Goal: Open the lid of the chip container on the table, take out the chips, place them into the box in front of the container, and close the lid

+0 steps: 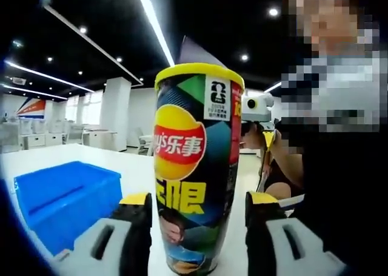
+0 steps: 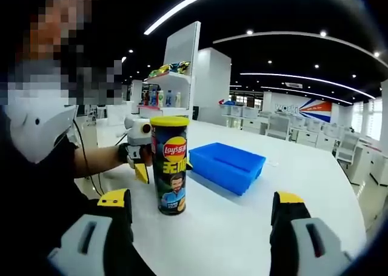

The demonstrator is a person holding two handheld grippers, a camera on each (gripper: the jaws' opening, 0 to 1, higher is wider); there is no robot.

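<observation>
Left gripper view: the left hand-held gripper (image 1: 197, 210) stands with its yellow-tipped jaws spread to either side of the chip container (image 1: 195, 167), one jaw close against each flank; actual contact cannot be confirmed. The container stands upright on the white table (image 1: 91, 154) with its yellow lid (image 1: 199, 71) seated on top. The blue box (image 1: 63, 197) sits just beside the container toward the view's left, open side up, with bare table beyond it.

Right gripper view: the right hand-held gripper (image 2: 203, 206) is wide open and holds nothing, with a broad stretch of table (image 2: 230, 227) between its jaws. The container (image 2: 169, 165) stands ahead of the left-hand jaw, apart from it. The left hand-held gripper (image 2: 140, 150) is seen against the container's far side. The box (image 2: 227, 165) lies near the container, its near edge unobstructed. The table's far edge curves away toward the right, with open surface before it.
</observation>
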